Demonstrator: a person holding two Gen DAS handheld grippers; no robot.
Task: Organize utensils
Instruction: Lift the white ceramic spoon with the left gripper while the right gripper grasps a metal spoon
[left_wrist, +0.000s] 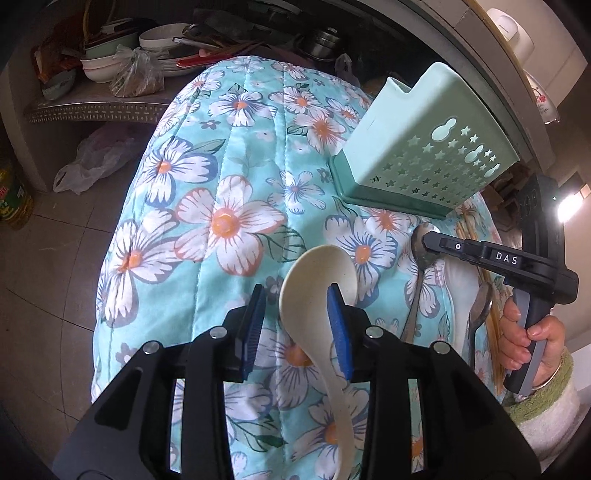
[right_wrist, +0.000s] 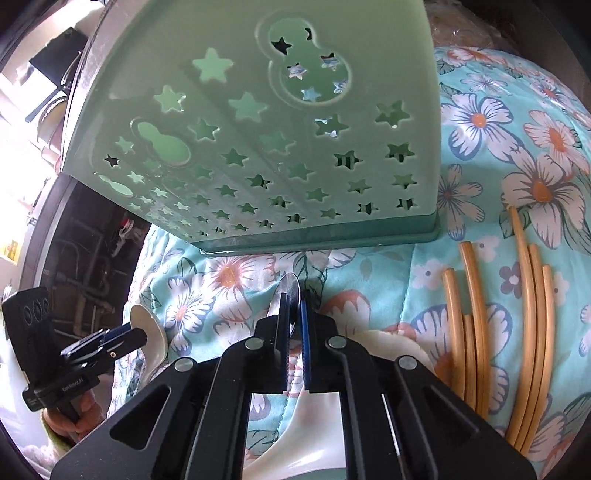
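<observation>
In the left wrist view, the left tool is being held released, its pads straddling a cream ladle lying on the floral surface; a mint utensil holder is standing far right.

In the right wrist view, the right tool is being clenched on a metal spoon just near of the holder; chopsticks are lying to the right.

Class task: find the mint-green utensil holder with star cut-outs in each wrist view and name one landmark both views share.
Left wrist view: the utensil holder stands upper right, on the floral cloth.
Right wrist view: it fills the upper left and centre, looming just ahead of the right gripper.
Shared landmark: the floral cloth beneath it.
</observation>
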